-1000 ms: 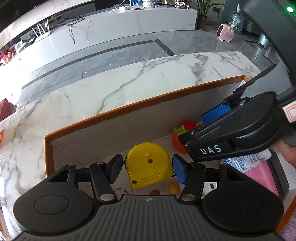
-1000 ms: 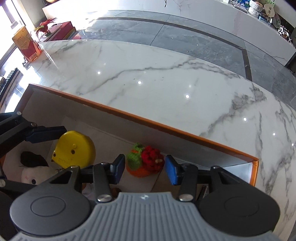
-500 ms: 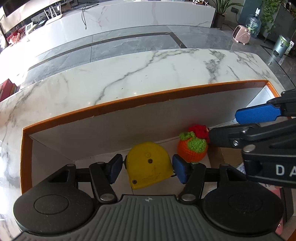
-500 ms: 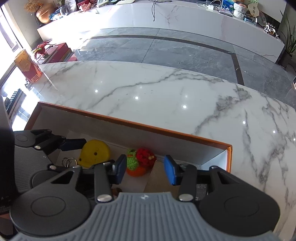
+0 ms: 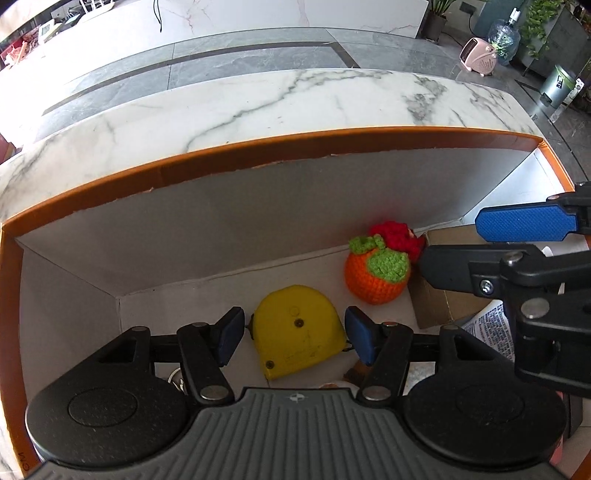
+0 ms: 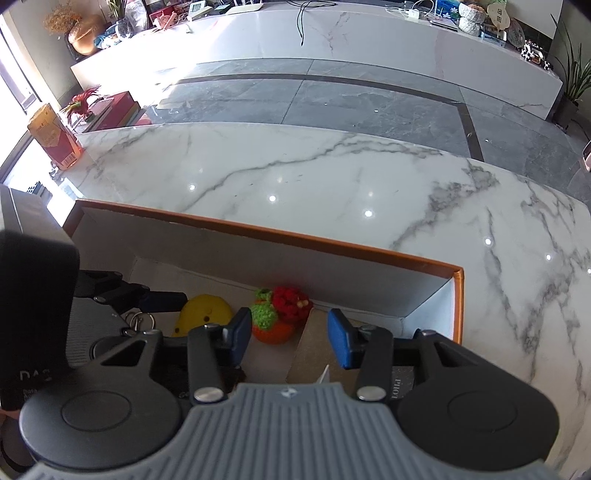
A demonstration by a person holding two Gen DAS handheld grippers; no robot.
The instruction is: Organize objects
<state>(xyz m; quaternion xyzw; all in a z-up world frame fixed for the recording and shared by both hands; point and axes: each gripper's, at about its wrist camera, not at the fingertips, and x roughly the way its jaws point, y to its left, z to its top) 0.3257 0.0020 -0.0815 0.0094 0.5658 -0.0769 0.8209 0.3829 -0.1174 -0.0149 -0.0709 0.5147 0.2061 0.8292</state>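
Step in hand: left hand-held gripper (image 5: 294, 334) releases the yellow tape measure (image 5: 299, 329) inside the orange box (image 5: 221, 162); jaws opening (pads just clear). Right hand-held gripper (image 6: 289, 338) half-open, empty. Next: lift clear.

A spacious home living area is showing itself here: grey polished floor tiles (image 6: 332, 99) are gleaming, a long white marble console (image 6: 332, 37) is carrying cables and ornaments, potted plants (image 5: 439, 14) are standing beside a pink heater (image 5: 480, 61), and a marble table (image 6: 332, 184) is filling the foreground
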